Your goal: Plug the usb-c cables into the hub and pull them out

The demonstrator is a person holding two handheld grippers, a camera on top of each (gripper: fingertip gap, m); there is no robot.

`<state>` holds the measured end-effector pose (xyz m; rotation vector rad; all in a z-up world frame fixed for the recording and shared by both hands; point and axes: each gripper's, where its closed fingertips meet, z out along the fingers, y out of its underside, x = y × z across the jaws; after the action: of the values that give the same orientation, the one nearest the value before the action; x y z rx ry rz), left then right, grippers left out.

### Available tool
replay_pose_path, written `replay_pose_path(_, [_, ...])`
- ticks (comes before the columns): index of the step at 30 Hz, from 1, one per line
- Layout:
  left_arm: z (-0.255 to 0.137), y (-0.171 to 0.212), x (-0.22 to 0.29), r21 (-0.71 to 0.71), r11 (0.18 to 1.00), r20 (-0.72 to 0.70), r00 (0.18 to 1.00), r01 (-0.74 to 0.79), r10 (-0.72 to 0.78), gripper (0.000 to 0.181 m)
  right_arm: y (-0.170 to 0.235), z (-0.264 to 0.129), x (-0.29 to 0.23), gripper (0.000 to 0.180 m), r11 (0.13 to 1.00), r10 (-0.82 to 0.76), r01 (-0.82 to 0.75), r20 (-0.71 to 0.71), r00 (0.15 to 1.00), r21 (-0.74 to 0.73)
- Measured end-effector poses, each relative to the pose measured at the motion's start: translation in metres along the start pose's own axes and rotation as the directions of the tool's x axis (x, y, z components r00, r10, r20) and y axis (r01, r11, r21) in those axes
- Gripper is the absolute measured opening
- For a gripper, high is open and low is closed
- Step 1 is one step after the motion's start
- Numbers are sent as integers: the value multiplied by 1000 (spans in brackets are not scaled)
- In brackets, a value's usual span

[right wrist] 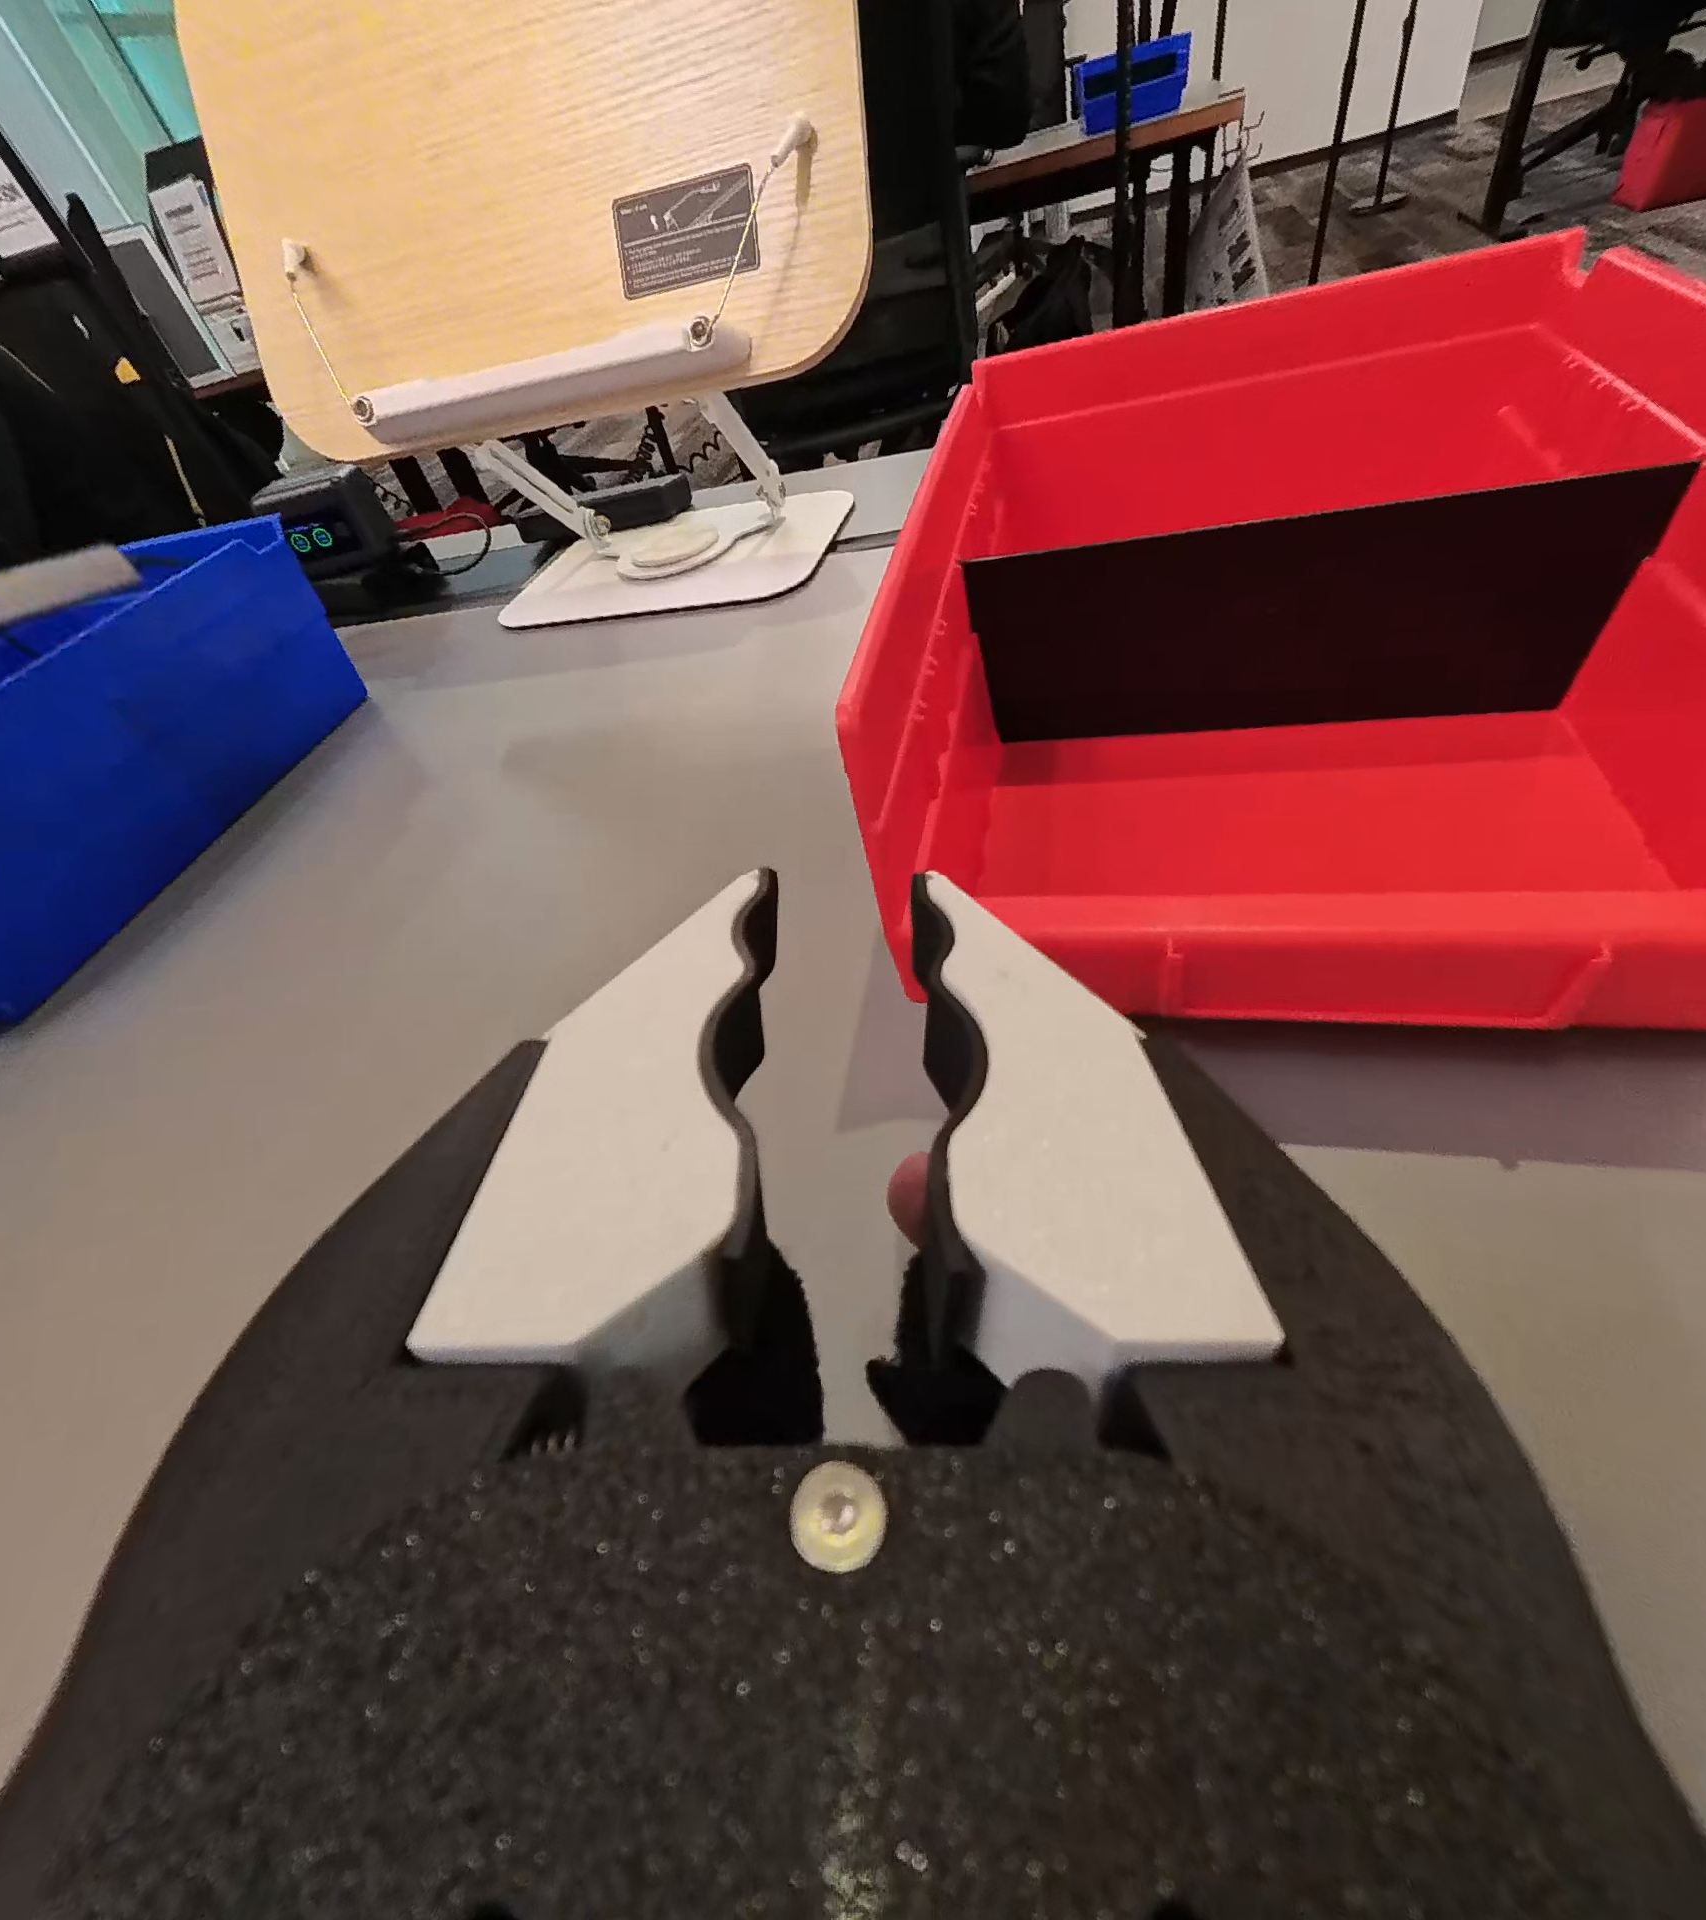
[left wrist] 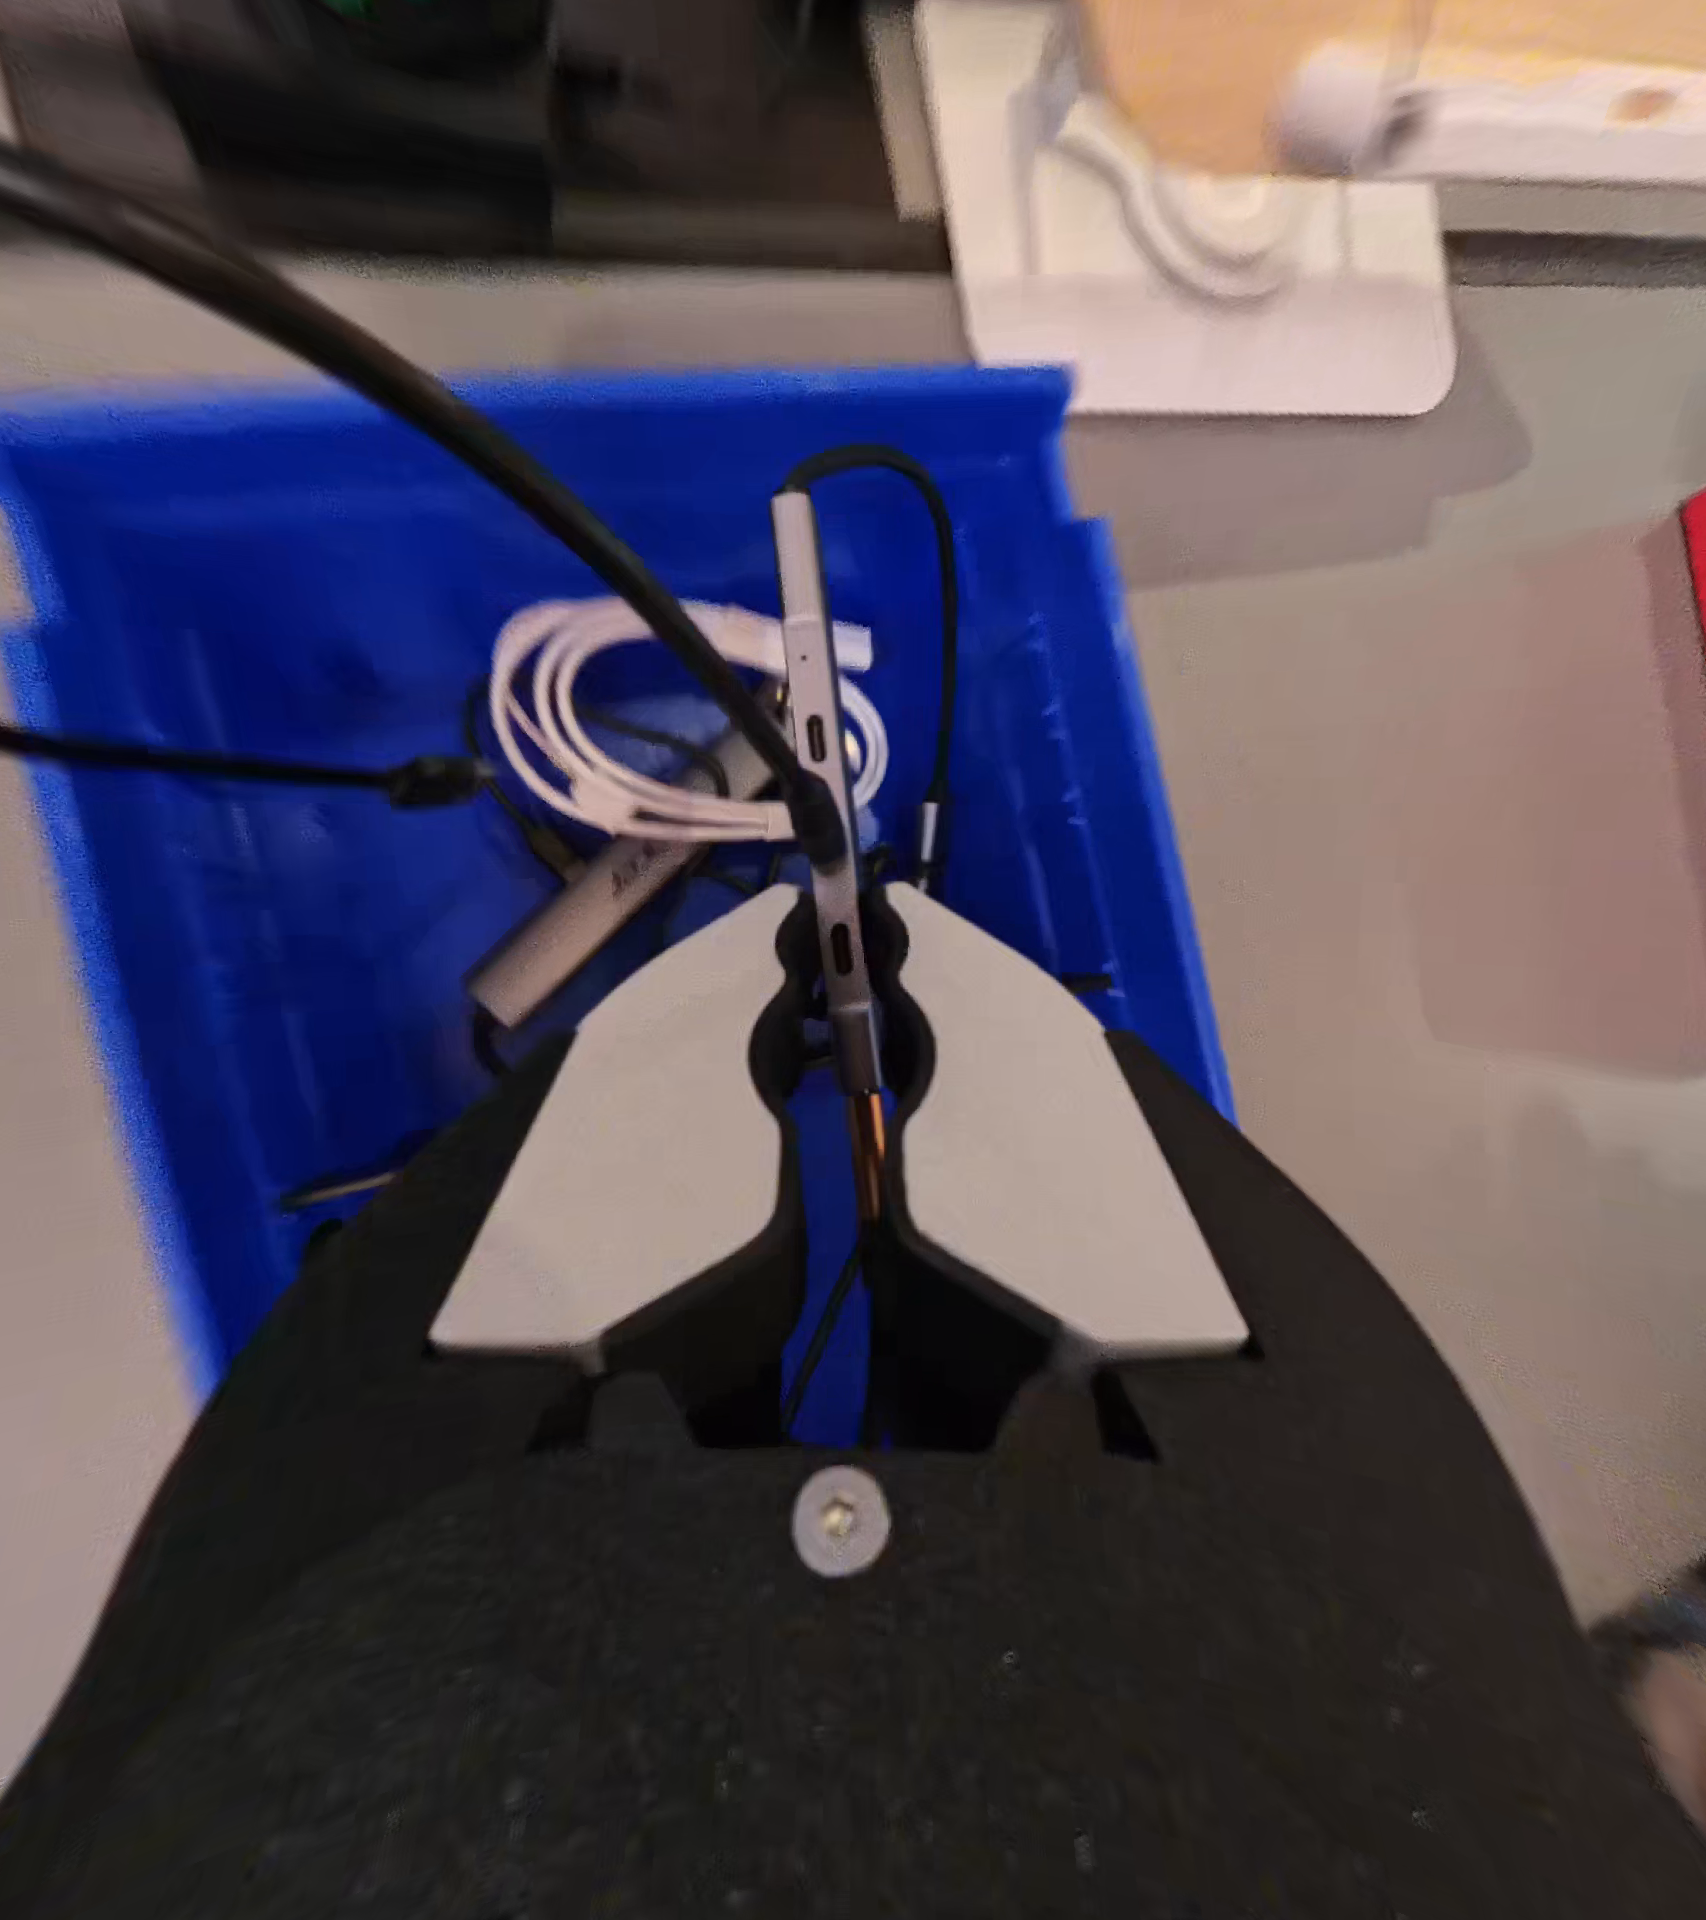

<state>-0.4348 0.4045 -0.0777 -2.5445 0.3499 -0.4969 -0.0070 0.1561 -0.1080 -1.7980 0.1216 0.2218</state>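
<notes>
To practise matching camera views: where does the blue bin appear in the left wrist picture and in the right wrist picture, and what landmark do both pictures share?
Left wrist view: the blue bin fills the centre-left, under the left tool, which is shut on a grey hub.
Right wrist view: the blue bin sits at the left edge, mid-height.
Shared landmark: the white stand base on the table behind the bin.

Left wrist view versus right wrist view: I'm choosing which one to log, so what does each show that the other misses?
Only the left wrist view shows the left gripper shut on the grey hub, a black cable plugged into it, and a coiled white cable inside the blue bin.

Only the right wrist view shows the right gripper open and holding nothing, and the red bin's black divider.

Both show the blue bin, red bin and grey table.
</notes>
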Motion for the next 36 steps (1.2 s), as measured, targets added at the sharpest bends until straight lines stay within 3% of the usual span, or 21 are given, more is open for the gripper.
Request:
replay_pose_path(4, [-62, -24, 43, 189, 924, 170, 938, -332, 303, 9, 0, 0, -2, 25, 1000, -7, 7, 3, 1000, 4])
replay_pose_path(9, [-148, -32, 149, 379, 650, 356, 753, -658, 554, 9, -6, -1, -12, 25, 999, -28, 27, 27, 999, 33])
replay_pose_path(13, [-177, 1, 247, 477, 422, 343, 605, -771, 718, 9, -9, -5, -27, 29, 993, -111, 108, 68, 992, 41])
replay_pose_path(16, [-155, 46, 304, 492, 273, 305, 457, -827, 836, 9, -16, -11, -43, 35, 985, -158, 148, 127, 979, 88])
replay_pose_path(19, [-106, 87, 330, 436, 135, 341, 302, -890, 890, 9, -18, -19, -70, 38, 988, -134, 107, 295, 946, 108])
replay_pose_path(22, [-53, 122, 339, 406, 103, 316, 245, -908, 917, 9, -21, -28, -90, 39, 990, -109, 63, 414, 904, 124])
replay_pose_path(24, [-31, 133, 339, 375, 43, 398, 202, -926, 895, 9, -17, -30, -98, 39, 991, -112, 69, 449, 887, 111])
replay_pose_path(26, [-20, 142, 341, 340, -35, 494, 147, -940, 857, 9, -9, -27, -105, 39, 999, -17, 0, 494, 869, 35])
replay_pose_path(31, [-19, 169, 366, 455, -83, 536, 198, -886, 821, 8, -20, -20, -126, 42, 973, 205, -230, 600, 773, -36])
replay_pose_path(34, [-24, 172, 368, 528, -23, 477, 273, -849, 836, 9, -23, -26, -134, 38, 950, 279, -299, 673, 685, -90])
replay_pose_path(36, [-26, 170, 365, 580, 57, 396, 343, -812, 851, 9, -39, -40, -139, 40, 935, 266, -352, 741, 617, -42])
